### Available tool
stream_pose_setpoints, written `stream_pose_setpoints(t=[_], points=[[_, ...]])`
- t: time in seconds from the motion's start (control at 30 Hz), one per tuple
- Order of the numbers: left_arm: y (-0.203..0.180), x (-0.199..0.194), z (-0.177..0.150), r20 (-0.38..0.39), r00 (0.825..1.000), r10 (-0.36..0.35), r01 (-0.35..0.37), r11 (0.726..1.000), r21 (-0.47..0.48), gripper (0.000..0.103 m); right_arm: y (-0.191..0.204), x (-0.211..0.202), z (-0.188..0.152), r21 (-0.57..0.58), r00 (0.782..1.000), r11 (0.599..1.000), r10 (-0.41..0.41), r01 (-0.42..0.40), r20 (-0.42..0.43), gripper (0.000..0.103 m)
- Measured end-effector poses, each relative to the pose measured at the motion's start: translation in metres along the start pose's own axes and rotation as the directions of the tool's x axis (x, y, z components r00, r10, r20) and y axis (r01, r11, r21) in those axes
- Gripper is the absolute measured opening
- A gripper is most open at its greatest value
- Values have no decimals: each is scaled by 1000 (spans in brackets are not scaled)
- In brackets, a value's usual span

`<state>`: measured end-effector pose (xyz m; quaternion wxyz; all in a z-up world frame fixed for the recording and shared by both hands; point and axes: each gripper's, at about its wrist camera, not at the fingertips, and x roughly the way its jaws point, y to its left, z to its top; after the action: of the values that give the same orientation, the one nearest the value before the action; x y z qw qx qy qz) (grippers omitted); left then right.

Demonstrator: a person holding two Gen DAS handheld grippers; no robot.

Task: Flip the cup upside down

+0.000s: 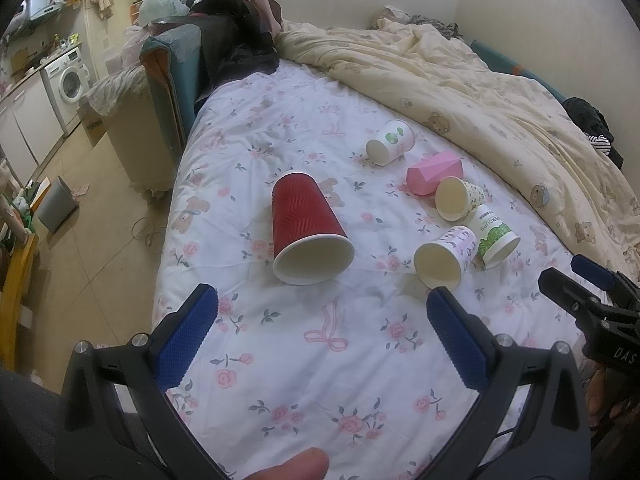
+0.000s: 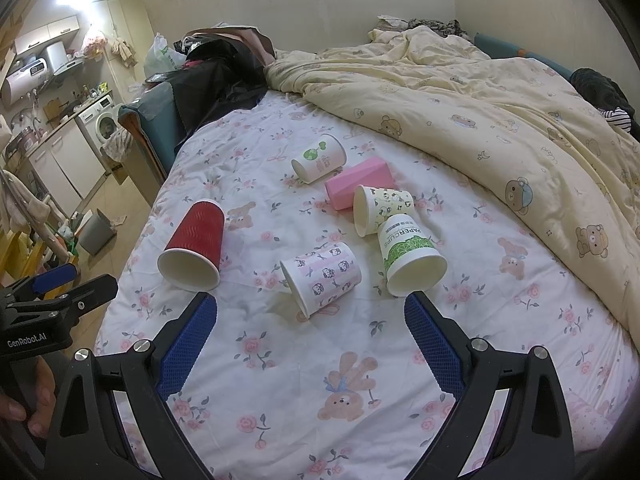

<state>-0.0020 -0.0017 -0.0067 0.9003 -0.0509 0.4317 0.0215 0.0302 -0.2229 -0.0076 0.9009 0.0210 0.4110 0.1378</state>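
Note:
Several cups lie on their sides on the floral bed sheet (image 1: 312, 360). A red ribbed cup (image 1: 306, 226) lies with its mouth toward me, straight ahead of my open, empty left gripper (image 1: 322, 302); it also shows in the right wrist view (image 2: 196, 246). A pink cartoon-print cup (image 2: 322, 274) lies just ahead of my open, empty right gripper (image 2: 310, 312). A green-and-white paper cup (image 2: 410, 256), a panda-print cup (image 2: 382, 208), a pink cup (image 2: 358, 186) and a white cup with a green logo (image 2: 320, 158) lie beyond.
A rumpled cream duvet (image 2: 500, 120) covers the bed's right and far side. Dark clothes (image 2: 224, 80) are heaped at the far left corner. The bed's left edge drops to the floor, where a grey bin (image 2: 96, 232) stands.

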Motion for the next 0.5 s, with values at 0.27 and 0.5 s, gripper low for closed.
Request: stream_pose_setpoints(t=[0.27, 0.5], points=[[0, 0, 0, -1, 1000, 0, 0, 1000, -2, 103, -1, 1, 0, 1, 1000, 1000, 0, 0, -1, 97], [-2, 0, -2, 6, 1000, 6, -6, 1000, 7, 103, -2, 4, -3, 1, 1000, 1000, -5, 5, -5, 97]])
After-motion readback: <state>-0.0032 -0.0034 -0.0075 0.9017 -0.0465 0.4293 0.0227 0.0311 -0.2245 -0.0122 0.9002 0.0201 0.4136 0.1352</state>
